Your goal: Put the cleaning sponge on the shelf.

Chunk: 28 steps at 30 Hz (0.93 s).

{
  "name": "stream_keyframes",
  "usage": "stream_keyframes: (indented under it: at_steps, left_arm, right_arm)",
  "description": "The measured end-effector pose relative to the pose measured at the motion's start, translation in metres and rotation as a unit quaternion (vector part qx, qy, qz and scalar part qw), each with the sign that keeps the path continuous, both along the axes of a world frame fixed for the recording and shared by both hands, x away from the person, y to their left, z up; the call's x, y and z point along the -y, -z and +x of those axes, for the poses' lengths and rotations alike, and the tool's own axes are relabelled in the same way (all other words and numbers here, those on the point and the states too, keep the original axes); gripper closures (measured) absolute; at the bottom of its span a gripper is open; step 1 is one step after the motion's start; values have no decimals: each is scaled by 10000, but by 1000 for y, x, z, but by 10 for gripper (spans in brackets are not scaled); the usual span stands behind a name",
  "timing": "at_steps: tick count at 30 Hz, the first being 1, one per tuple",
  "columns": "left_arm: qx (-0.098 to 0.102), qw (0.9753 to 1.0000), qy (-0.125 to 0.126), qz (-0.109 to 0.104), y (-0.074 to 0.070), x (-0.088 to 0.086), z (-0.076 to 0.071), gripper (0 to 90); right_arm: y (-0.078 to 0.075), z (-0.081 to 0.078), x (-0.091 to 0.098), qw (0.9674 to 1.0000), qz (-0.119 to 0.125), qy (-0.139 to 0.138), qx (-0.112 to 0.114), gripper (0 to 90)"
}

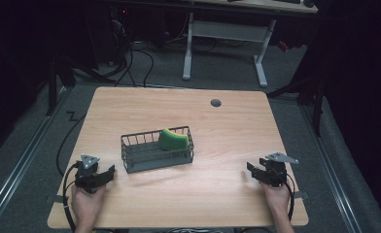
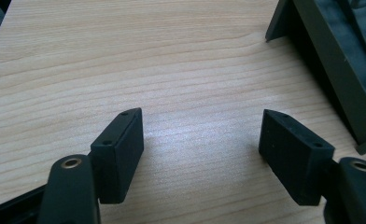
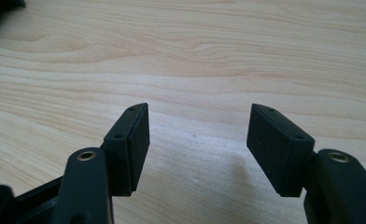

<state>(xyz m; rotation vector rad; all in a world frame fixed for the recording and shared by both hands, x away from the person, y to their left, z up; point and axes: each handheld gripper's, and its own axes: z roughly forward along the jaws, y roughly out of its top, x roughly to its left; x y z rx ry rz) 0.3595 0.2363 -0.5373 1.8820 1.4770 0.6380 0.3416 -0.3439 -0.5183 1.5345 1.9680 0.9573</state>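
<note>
While both hands are resting near the front edge of the worktop (image 1: 145, 104), the high view is showing a dark wire basket (image 1: 130, 154) sitting near the middle, with a green sponge (image 1: 173, 140) leaning inside its right end, propped against the rear and side wires. The left hand-held gripper (image 1: 112, 171) is lying by the front-left corner, just beside the basket's left end; the right hand-held gripper (image 1: 250, 170) is sitting toward the front-right corner, well apart from the basket. Both are pointing inward, probably parked clear of the basket so either can reach in.

In the left gripper view, the left hand-held gripper (image 2: 200, 135) is standing wide open with bare wood between its jaws, and the basket's corner (image 2: 330, 70) is rising at the right edge, near but untouched.

In the right gripper view, the right hand-held gripper (image 3: 197, 133) is likewise gaping open and gripping nothing, hovering low over plain worktop (image 3: 195, 56).
</note>
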Motion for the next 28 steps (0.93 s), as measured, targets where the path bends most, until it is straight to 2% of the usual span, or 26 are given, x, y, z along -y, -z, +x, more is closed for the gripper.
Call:
stream_keyframes:
  at_steps: [4, 9, 14, 28]
  left_arm:
    - [0, 10000, 0, 0, 0, 0, 0, 314]
    - [1, 10000, 1, -1, 0, 0, 0, 314]
    - [0, 10000, 1, -1, 0, 0, 0, 314]
    - [18, 10000, -31, 3, 0, 0, -1, 327]
  right_arm:
    - [4, 0, 1, 10000, -71, 11, -20, 381]
    - [11, -1, 0, 9997, -159, 64, -154, 364]
    - [12, -2, -6, 9989, -434, 36, -143, 344]
    - [12, -2, -6, 9990, -418, -15, -150, 329]
